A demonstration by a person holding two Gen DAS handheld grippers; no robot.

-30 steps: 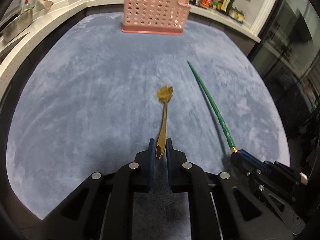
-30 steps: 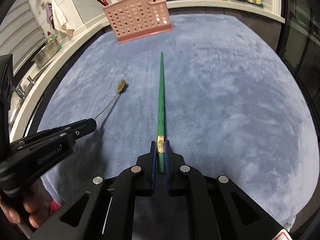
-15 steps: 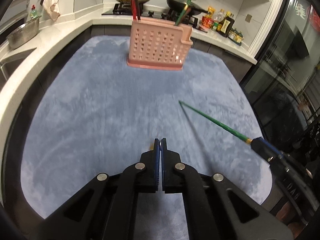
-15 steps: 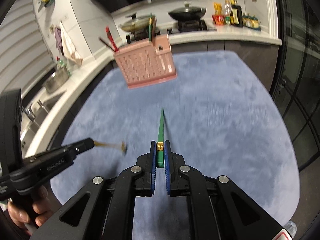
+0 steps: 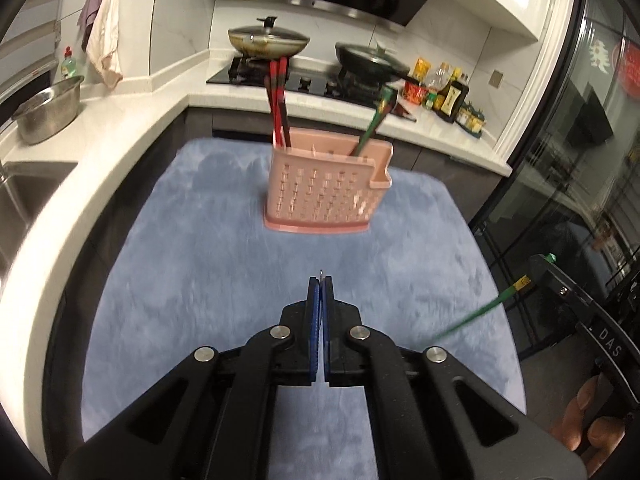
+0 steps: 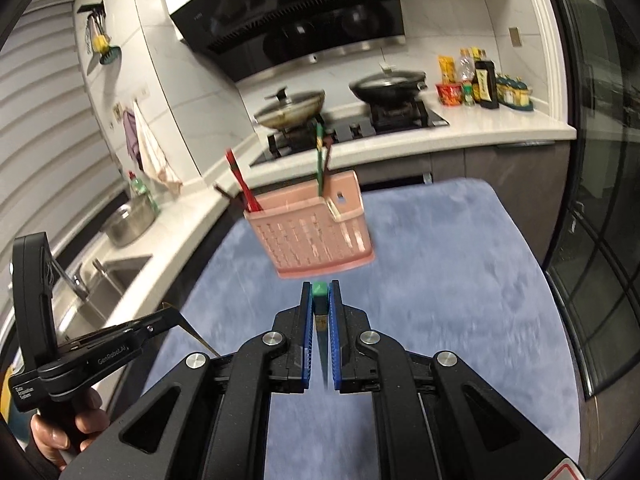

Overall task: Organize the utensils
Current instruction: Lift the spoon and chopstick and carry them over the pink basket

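Pink basket [image 5: 326,192], frame centre, already holding red and green chopsticks. Left gripper [image 5: 320,280] clenching thin gold spoon [image 6: 196,336]; right gripper [image 6: 319,292] clamping green chopstick [image 5: 476,314]. Both awaiting basket.

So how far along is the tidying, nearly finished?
Partly. The pink holder already has red chopsticks and a green one standing in it. In hand: the right gripper clamps another green chopstick, and the left gripper pinches a thin gold utensil. Both still need dropping in.
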